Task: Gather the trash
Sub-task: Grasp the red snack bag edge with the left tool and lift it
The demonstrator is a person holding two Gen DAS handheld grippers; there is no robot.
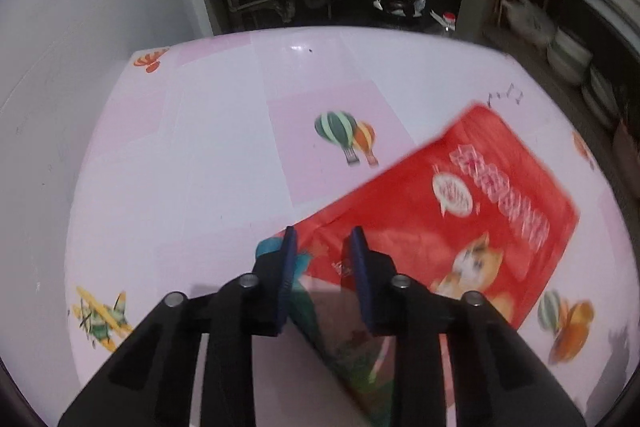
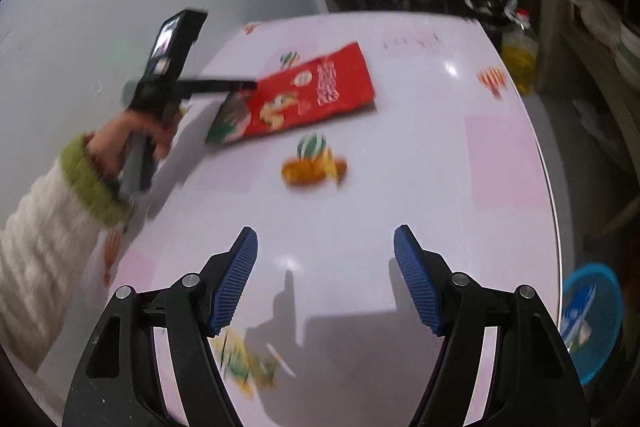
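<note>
Seemingly, in the left wrist view, the pick-up step is in hand: the left gripper [image 1: 322, 239] is narrowed around the near end of the red snack bag [image 1: 440, 203], which lies flat on the bench [image 1: 200, 147]; whether the fingers already press on it cannot be told. A firm pinch and a lift are called for next. In the right wrist view, the right gripper [image 2: 325, 239] is held wide open and empty over bare bench, while a blue bin [image 2: 592, 315] is seen beyond the right edge.
</note>
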